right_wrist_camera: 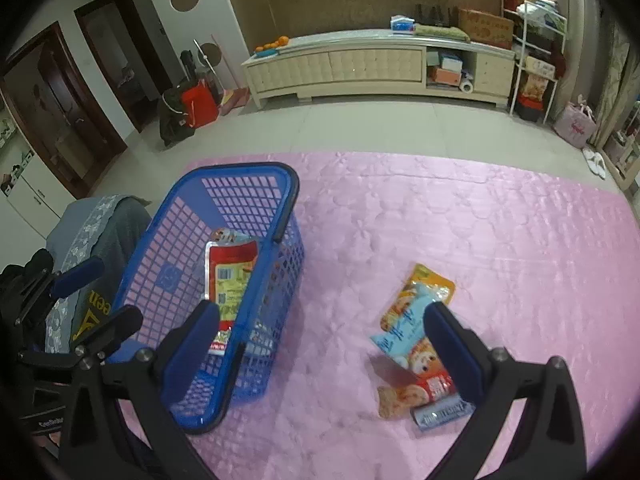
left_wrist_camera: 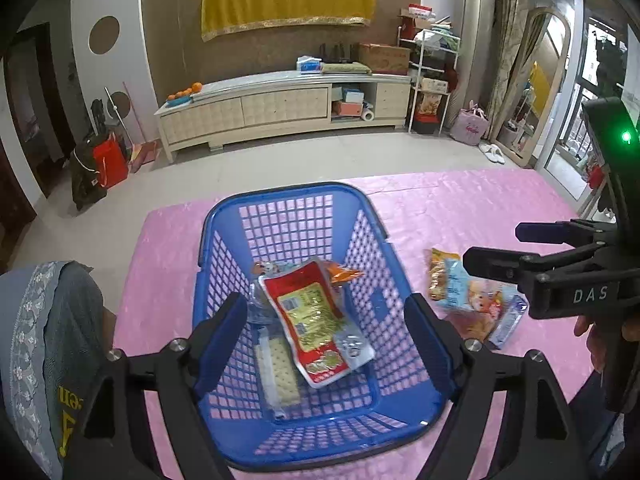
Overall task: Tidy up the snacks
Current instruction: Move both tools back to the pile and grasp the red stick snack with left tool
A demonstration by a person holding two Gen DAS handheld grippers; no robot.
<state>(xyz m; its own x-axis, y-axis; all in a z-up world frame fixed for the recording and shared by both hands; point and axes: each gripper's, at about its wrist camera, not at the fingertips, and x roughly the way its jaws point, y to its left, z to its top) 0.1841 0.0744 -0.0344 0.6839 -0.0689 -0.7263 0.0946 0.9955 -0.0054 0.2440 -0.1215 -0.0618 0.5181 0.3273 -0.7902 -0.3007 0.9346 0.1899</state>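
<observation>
Left gripper (left_wrist_camera: 324, 344) is hanging over the blue basket (left_wrist_camera: 280, 196) with its jaws spread wide and nothing between the pads. The red pack (left_wrist_camera: 316, 320) is lying loose in the basket, propped at a tilt on a cracker pack (left_wrist_camera: 280, 376) and a couple of other wrappers, so I'd call that drop done.

Right gripper (right_wrist_camera: 328, 344) is also spread apart and empty. From its own camera it sits above the gap between the basket and the leftover pile (right_wrist_camera: 420, 344) on the pink cloth (right_wrist_camera: 480, 220). That pile is what's left: an orange pouch (right_wrist_camera: 434, 280) at the back, a light blue pack (right_wrist_camera: 400, 328) across it, a red-and-tan one under that, and a small blue-grey bar (right_wrist_camera: 440, 414) nearest me. They overlap, so they won't come up cleanly as a bunch.

My plan for the next grab: go with the right, since it's already beside the pile. I'd take the light blue pack first because it's on top, and come in across its narrow side so the pads close on the wrapper's body, not the crinkly end seal. I'd drop low enough to get under the edge, since flat foil packs slide on that shiny cloth.

I'd also keep the left clear of the basket rim so it doesn't nudge the thing sideways.
</observation>
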